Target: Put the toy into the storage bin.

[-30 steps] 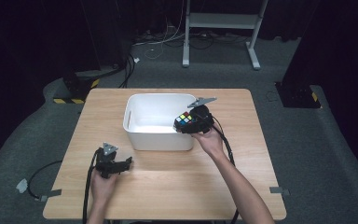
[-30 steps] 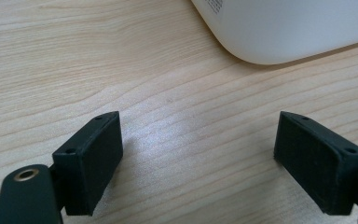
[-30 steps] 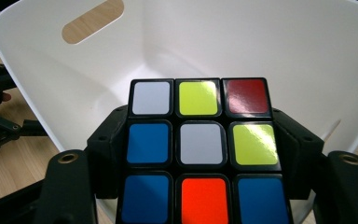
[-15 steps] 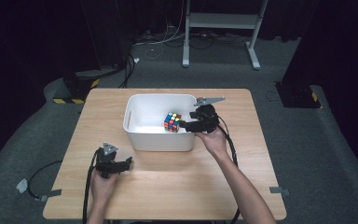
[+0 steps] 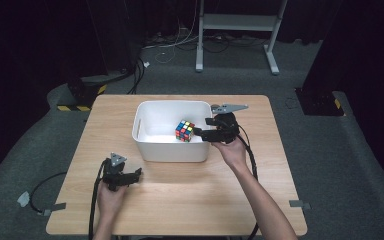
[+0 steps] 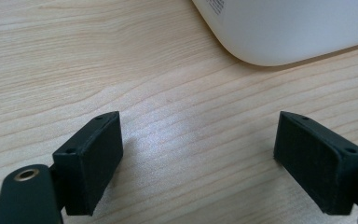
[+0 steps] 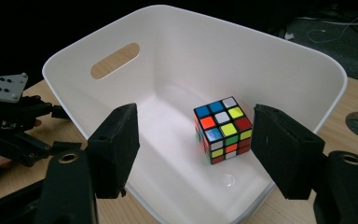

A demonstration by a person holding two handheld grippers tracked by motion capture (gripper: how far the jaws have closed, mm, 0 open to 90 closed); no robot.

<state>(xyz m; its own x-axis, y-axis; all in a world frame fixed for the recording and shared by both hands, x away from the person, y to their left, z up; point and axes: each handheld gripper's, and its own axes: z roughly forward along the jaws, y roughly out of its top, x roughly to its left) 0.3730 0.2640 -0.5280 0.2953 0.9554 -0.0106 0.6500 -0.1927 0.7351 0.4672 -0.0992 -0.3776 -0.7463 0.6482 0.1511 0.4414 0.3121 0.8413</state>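
On the near left of the surface [image 5: 180, 200] we see the left gripper [image 5: 139, 173] resting, its jaws spread wide over bare wood just short of the white bin [image 5: 150, 150]. Farther back, the right gripper [image 5: 200, 132] hangs over the bin's right rim, jaws apart and pinching nothing. The puzzle cube [image 7: 223, 129] sits on the bin's floor beyond them, free of both pads.

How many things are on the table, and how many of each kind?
Puzzle cube: 1, lying inside the tub
White tub: 1
Grippers: 2, the left gripper and the right gripper
Total: 4
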